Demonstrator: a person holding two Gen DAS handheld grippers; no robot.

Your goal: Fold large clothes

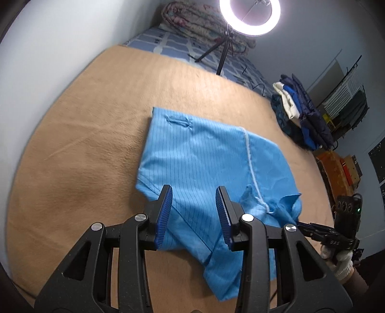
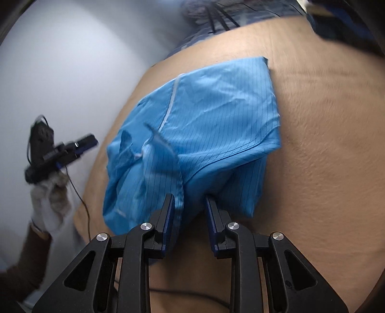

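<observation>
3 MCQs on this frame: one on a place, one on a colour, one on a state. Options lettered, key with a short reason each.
1. Where does the ring light stand?
A. on the far end of the bed
B. on the floor
C. on the garment

2. What colour is the garment?
A. white
B. light blue with thin dark stripes
C. red

3. How do the left gripper's jaws stand?
A. clamped on a sleeve
B. apart, pressing on nothing
C. out of view

Key: A, its tripod rests on the checked bedding beyond the tan blanket; B, as both views show; B, a clear gap shows between the pads.
</observation>
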